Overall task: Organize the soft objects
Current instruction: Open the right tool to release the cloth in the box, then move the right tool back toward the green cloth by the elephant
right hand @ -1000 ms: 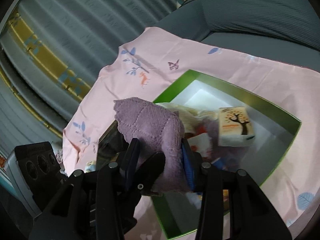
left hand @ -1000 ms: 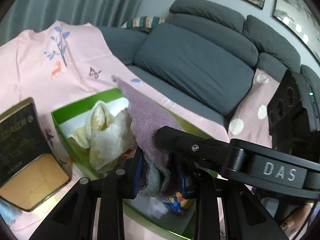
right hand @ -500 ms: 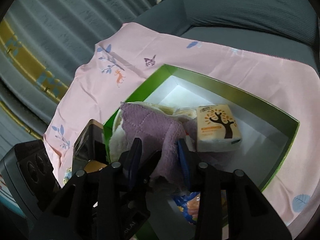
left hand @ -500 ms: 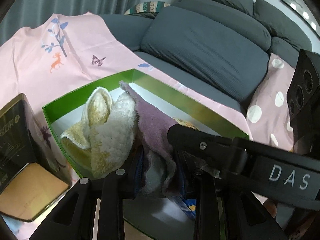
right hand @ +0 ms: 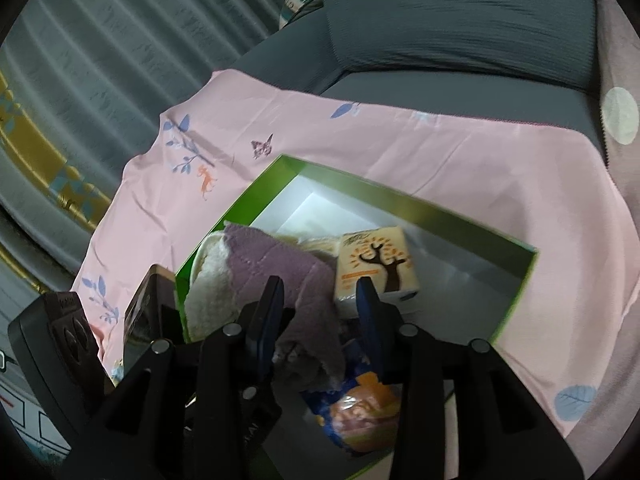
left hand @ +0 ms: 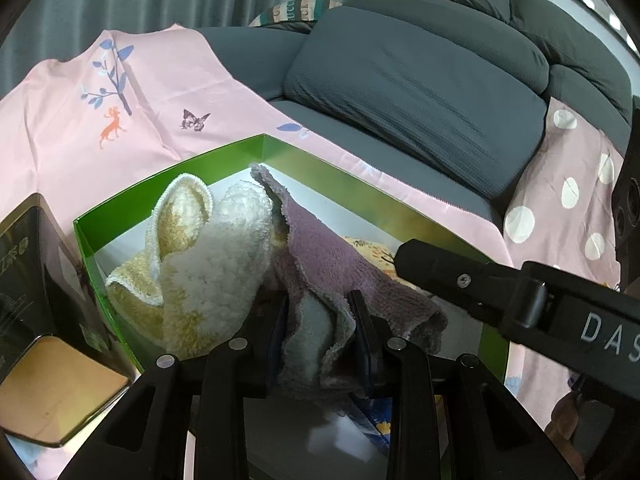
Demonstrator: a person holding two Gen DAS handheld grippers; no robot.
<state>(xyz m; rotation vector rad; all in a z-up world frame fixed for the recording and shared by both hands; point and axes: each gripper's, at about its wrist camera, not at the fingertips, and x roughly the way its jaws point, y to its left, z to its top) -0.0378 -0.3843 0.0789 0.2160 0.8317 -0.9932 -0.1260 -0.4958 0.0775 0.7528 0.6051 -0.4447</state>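
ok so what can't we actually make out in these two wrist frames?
- Left wrist: the left gripper and purple towel cover most of the green box floor.
- Left wrist: the tissue pack shows only a sliver behind the towel and the right gripper's finger.
- Right wrist: whether the right gripper pinches the towel; only one pad clearly touches it.
- Right wrist: the snack bag label, blurred and half behind the fingers.
- Left wrist: the dark tin, cut by the left edge.
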